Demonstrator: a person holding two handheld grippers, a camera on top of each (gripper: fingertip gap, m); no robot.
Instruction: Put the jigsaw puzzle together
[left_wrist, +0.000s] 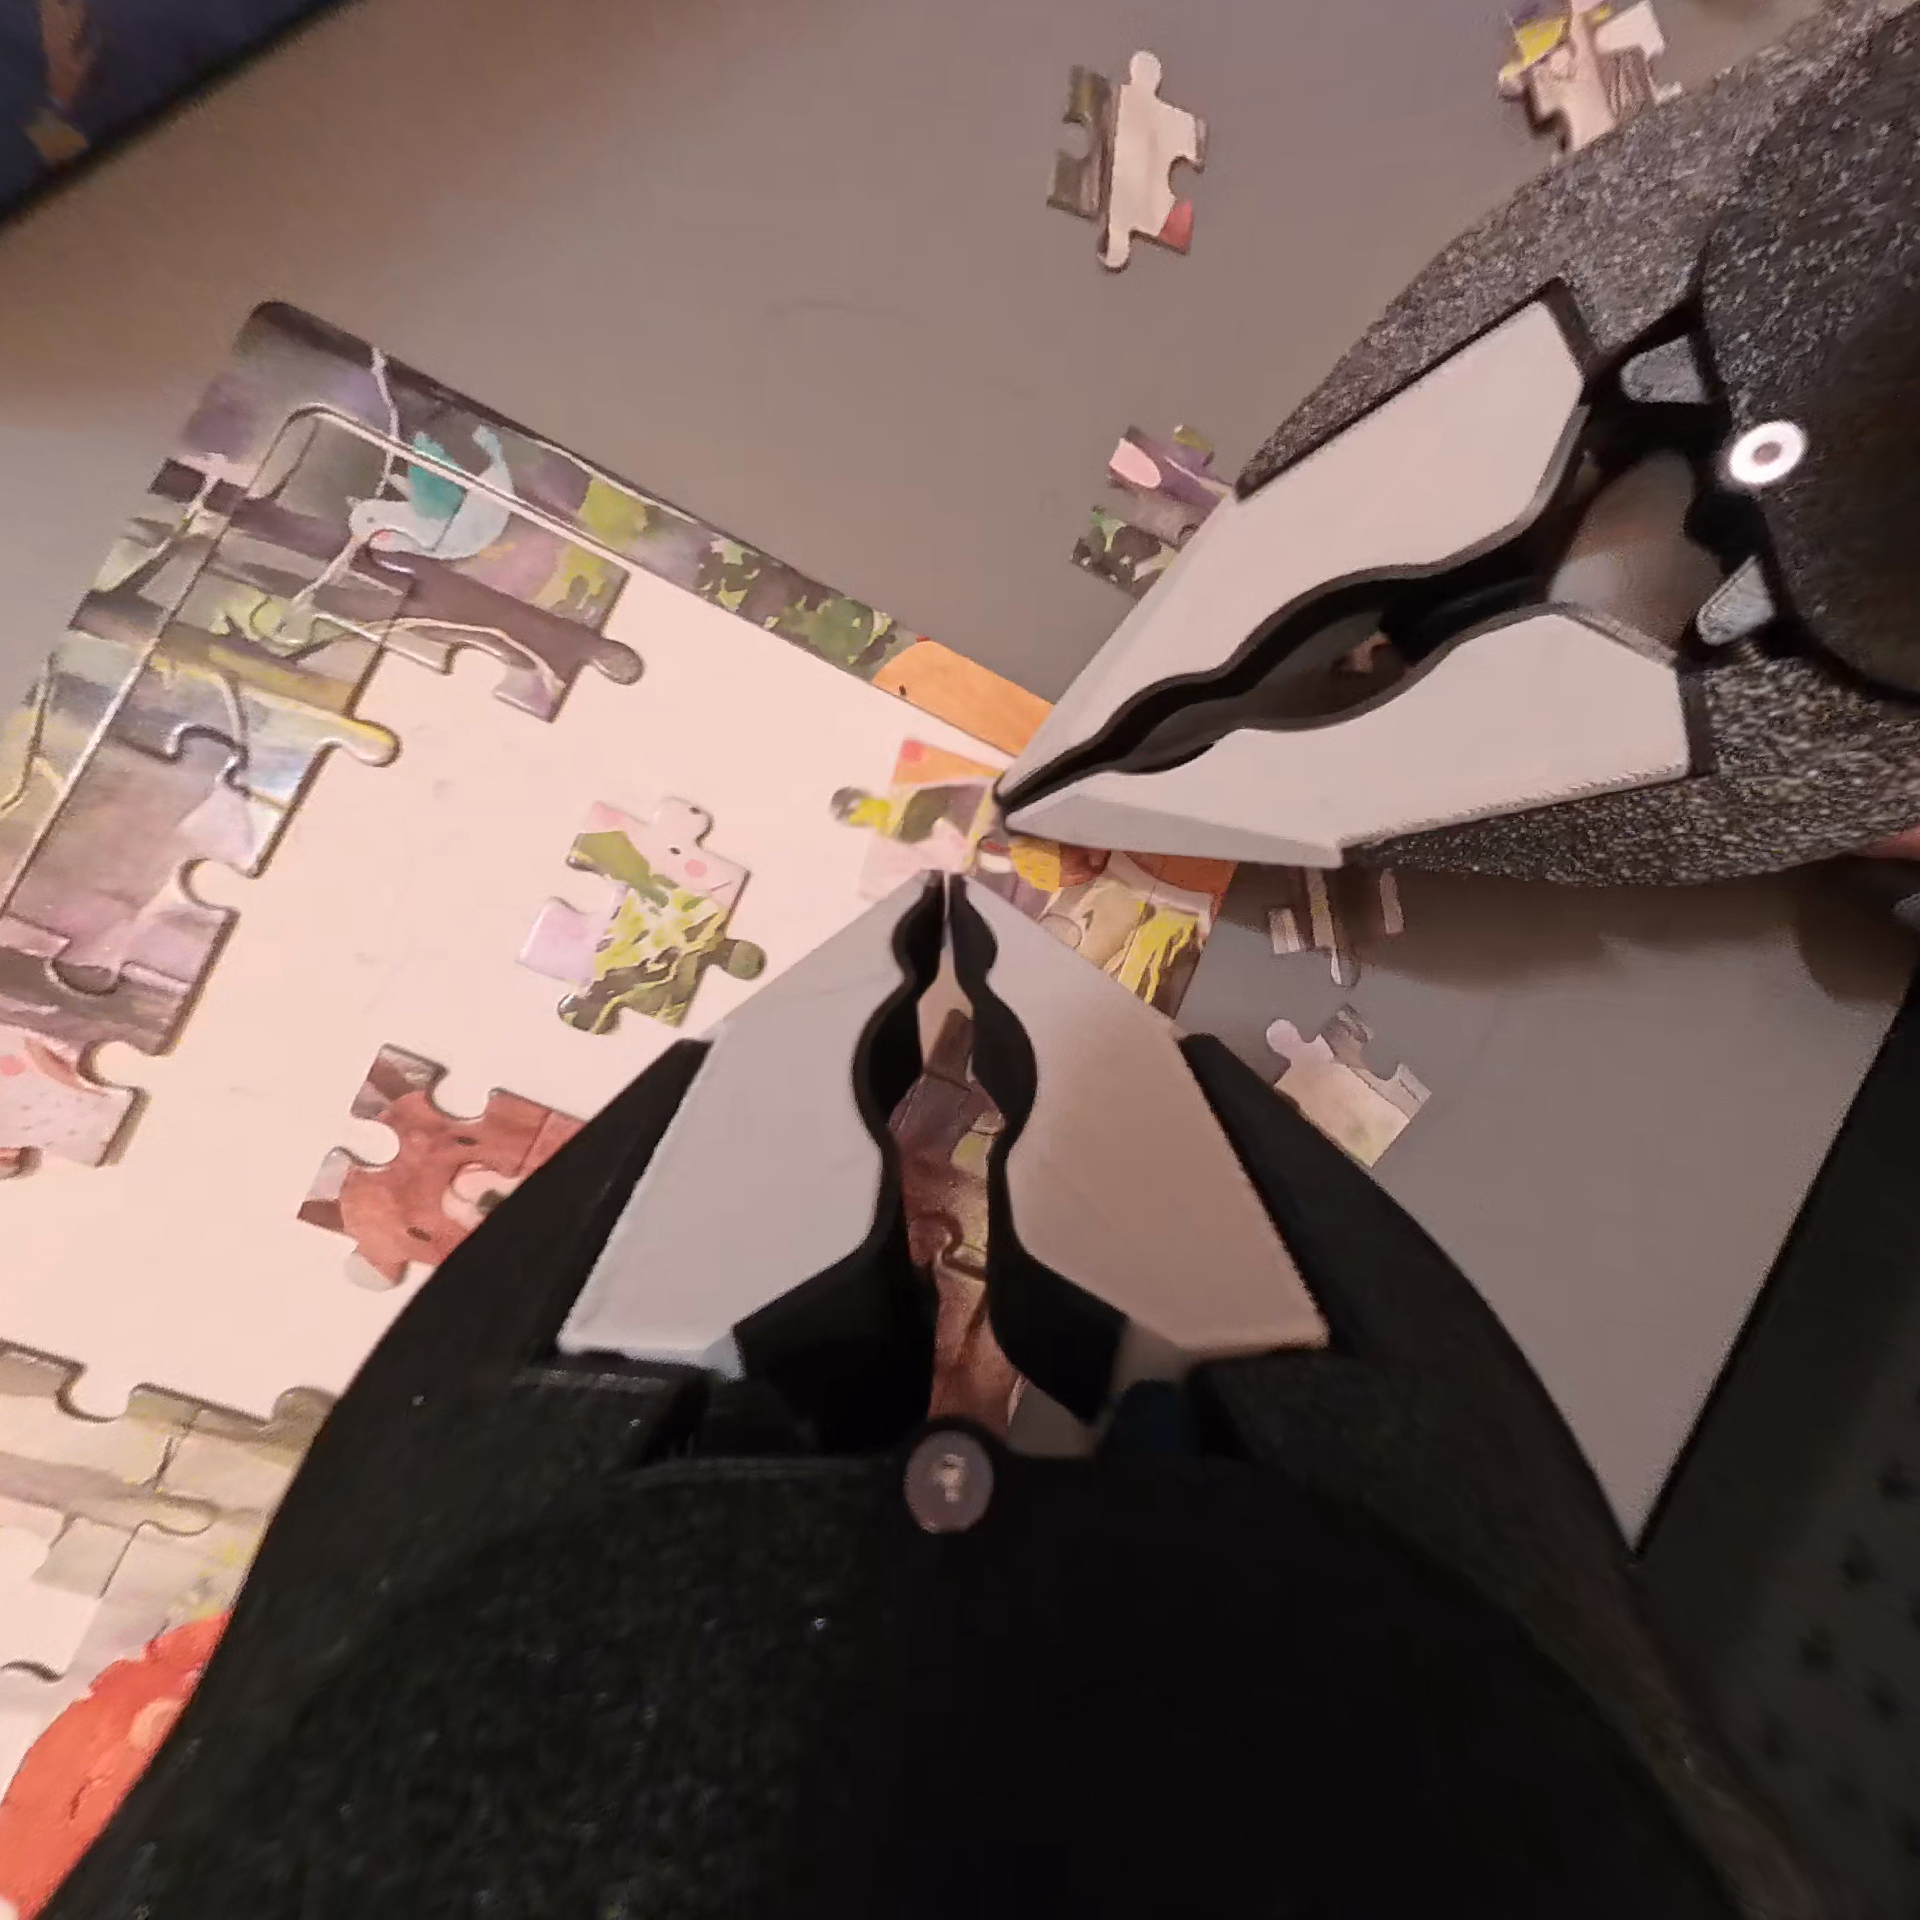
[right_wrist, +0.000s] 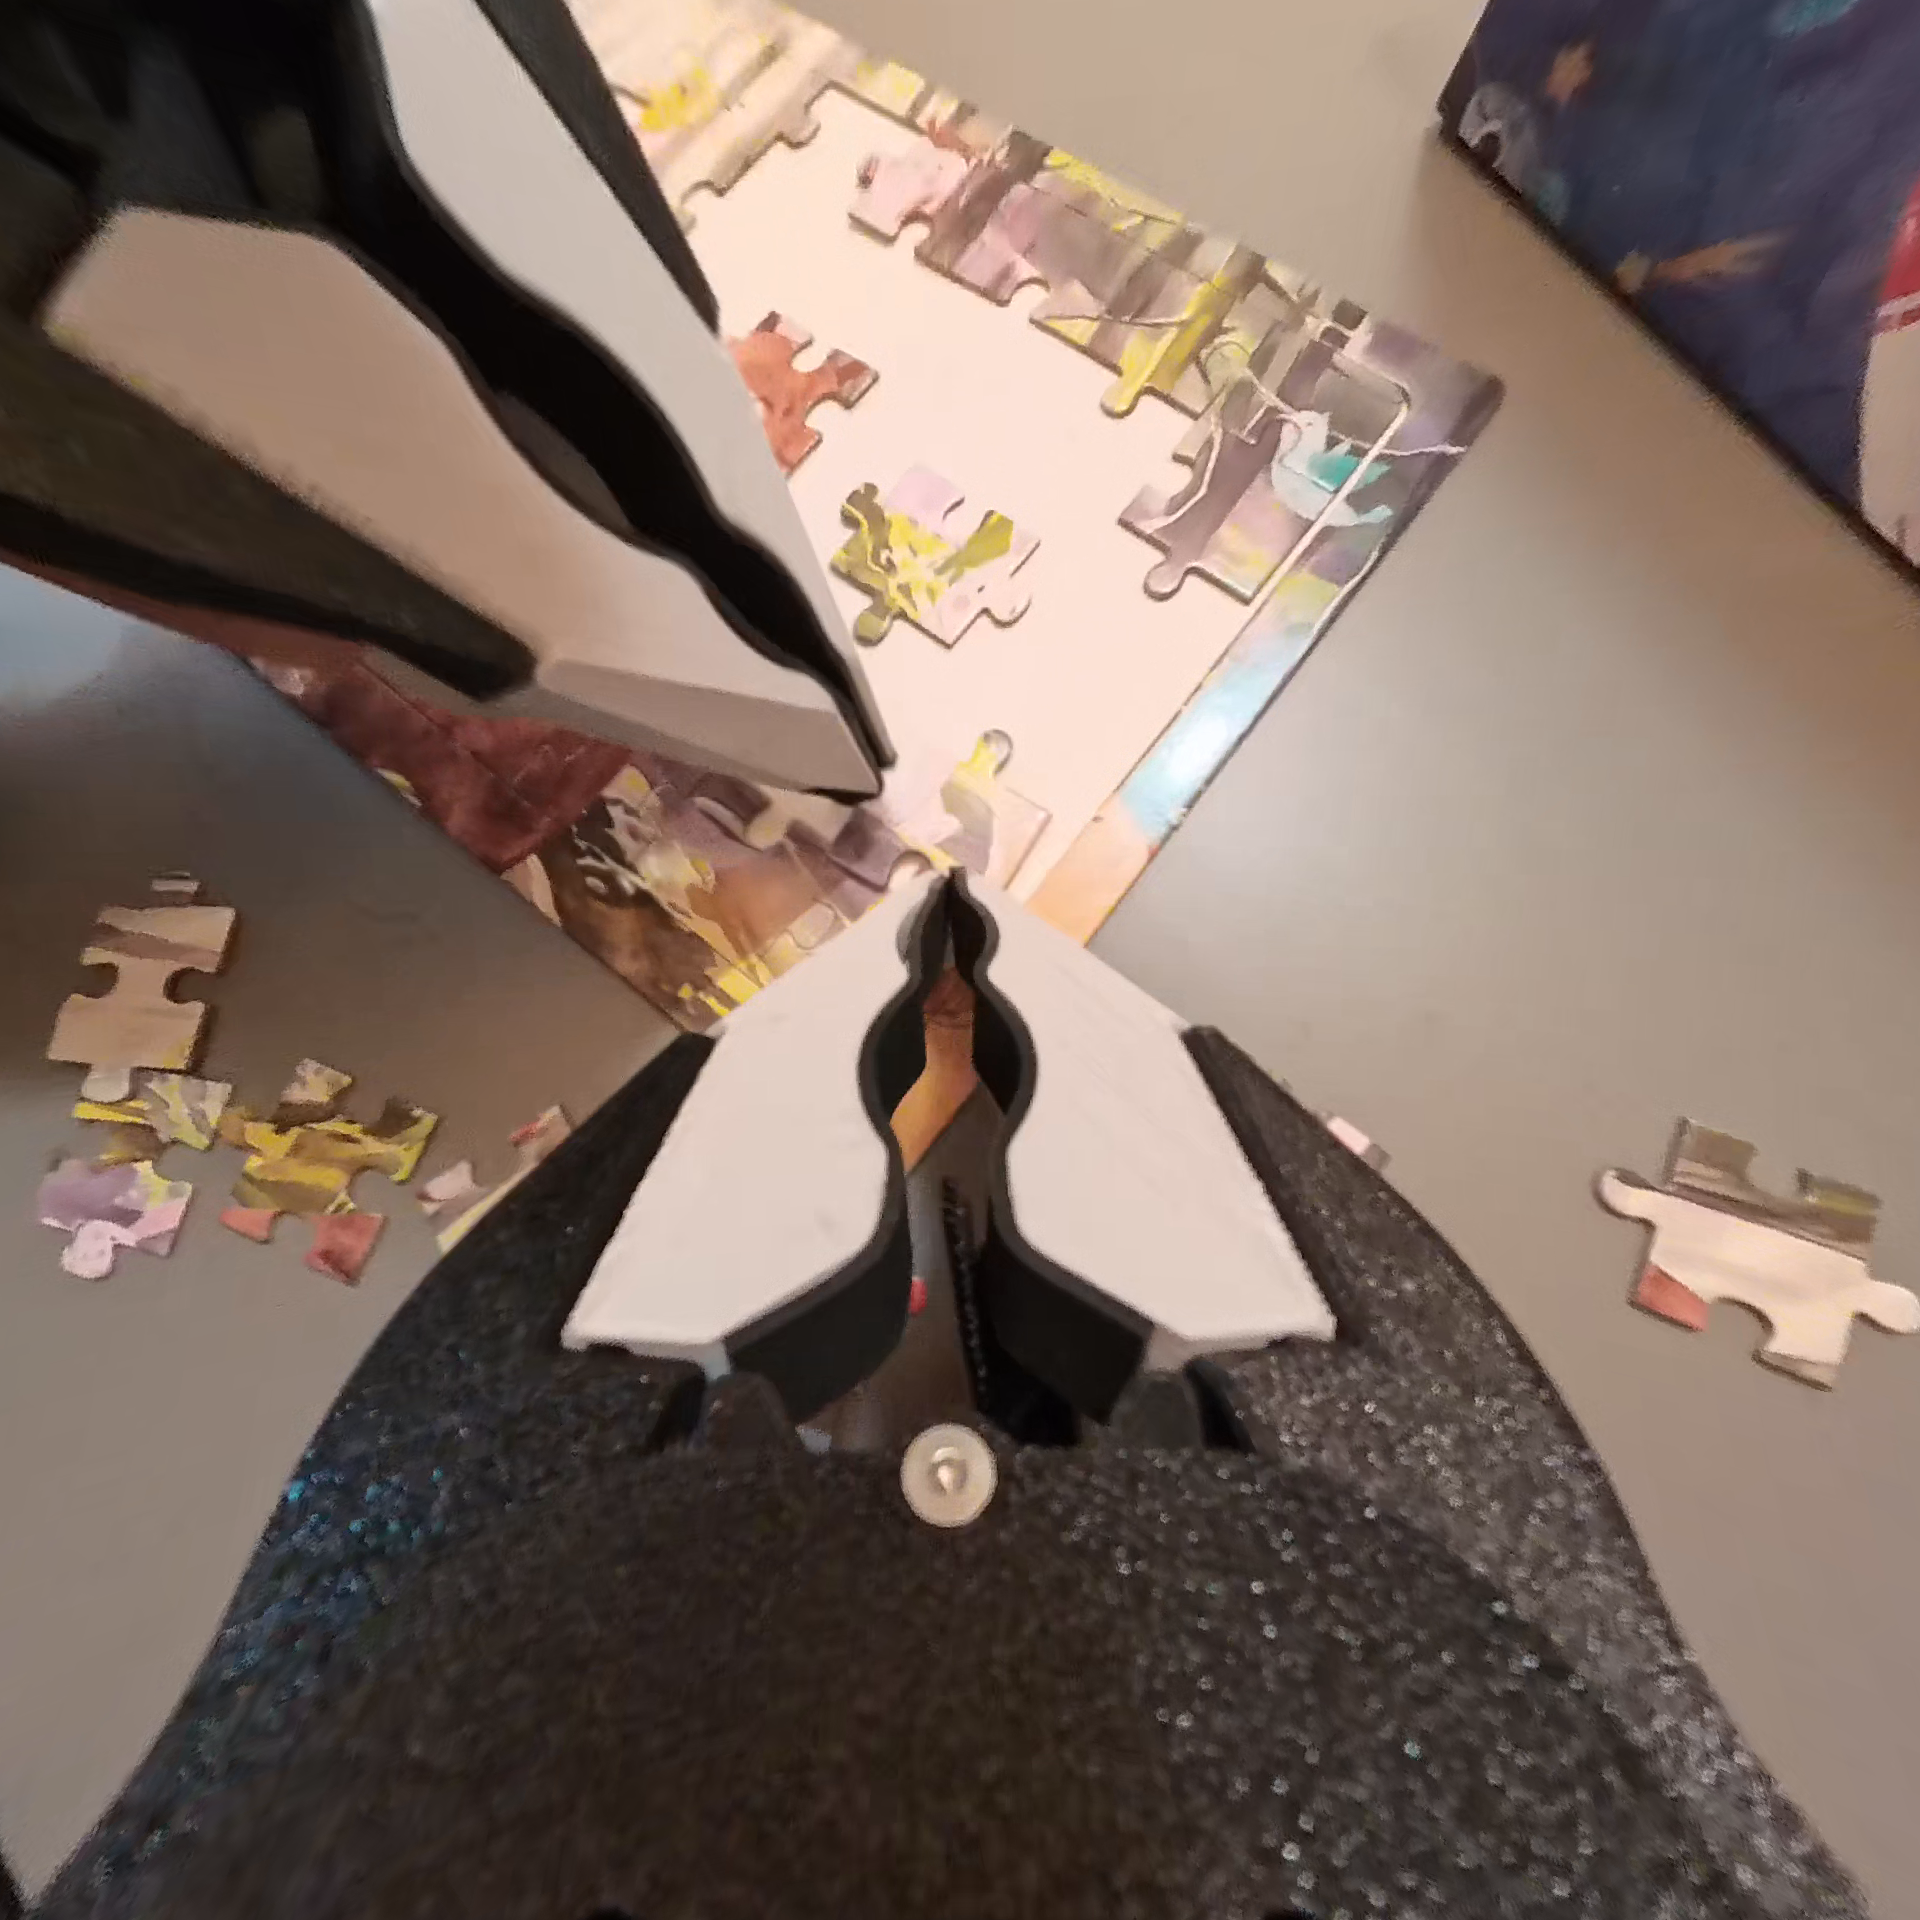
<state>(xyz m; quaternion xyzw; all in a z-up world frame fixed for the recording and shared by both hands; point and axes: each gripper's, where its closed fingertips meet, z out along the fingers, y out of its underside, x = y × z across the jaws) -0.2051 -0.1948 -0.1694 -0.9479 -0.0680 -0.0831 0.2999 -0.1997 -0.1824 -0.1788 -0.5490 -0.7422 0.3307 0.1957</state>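
The puzzle board (left_wrist: 468, 831) lies on a grey table with its white base partly bare; joined pieces fill its left side and near edge. A pale piece with green and pink (left_wrist: 920, 826) lies flat by the board's right corner; it also shows in the right wrist view (right_wrist: 982, 805). My left gripper (left_wrist: 948, 885) is shut, its tips at that piece's near edge. My right gripper (right_wrist: 951, 883) is shut too, its tips at the same piece from the other side. I cannot tell whether either one pinches the piece.
A green-yellow piece (left_wrist: 649, 914) and a red-brown piece (left_wrist: 436, 1174) lie loose on the board. Loose pieces lie on the table: one pale piece (right_wrist: 1756, 1247) to the right, several (right_wrist: 312, 1143) to the left. A dark blue box (right_wrist: 1714, 208) stands beyond the board. The tips of both grippers are at nearly the same place.
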